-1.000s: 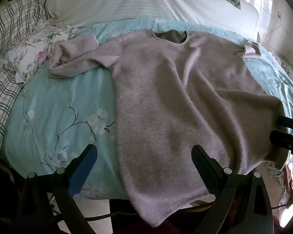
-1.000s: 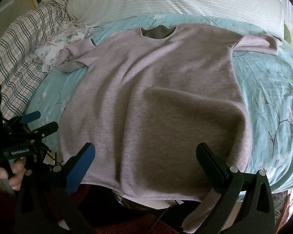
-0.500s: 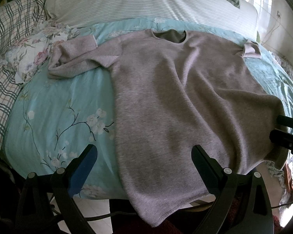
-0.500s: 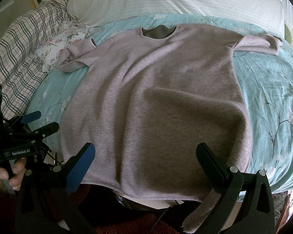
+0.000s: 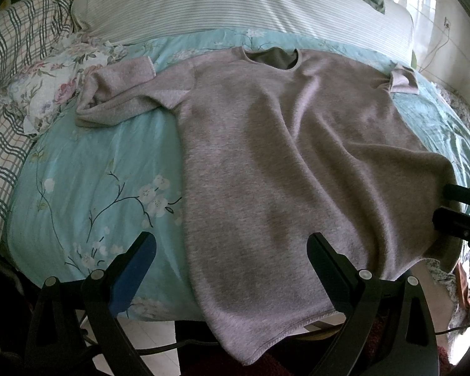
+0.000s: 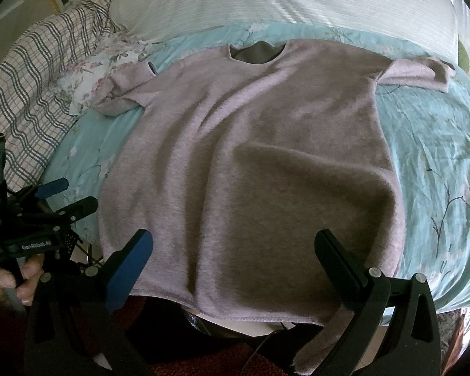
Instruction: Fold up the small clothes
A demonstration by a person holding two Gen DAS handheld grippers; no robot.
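A grey-pink sweater (image 5: 266,156) lies face up on the teal floral bedsheet (image 5: 94,172), neck hole (image 5: 272,58) at the far end. Its hem (image 5: 266,341) hangs over the near bed edge. The left sleeve (image 5: 119,94) is bunched and folded out to the left, and the right sleeve (image 6: 416,75) lies out to the right. My left gripper (image 5: 232,250) is open over the sweater's lower left part, holding nothing. My right gripper (image 6: 233,250) is open over the lower right part. The sweater (image 6: 266,156) fills the middle of the right wrist view.
A striped white pillow (image 5: 235,3) lies across the far side. A plaid blanket (image 5: 6,94) and a floral cloth (image 5: 56,84) sit at the left. A hand (image 6: 12,279) holds the left gripper's handle. Pale floor (image 5: 147,332) shows below the bed edge.
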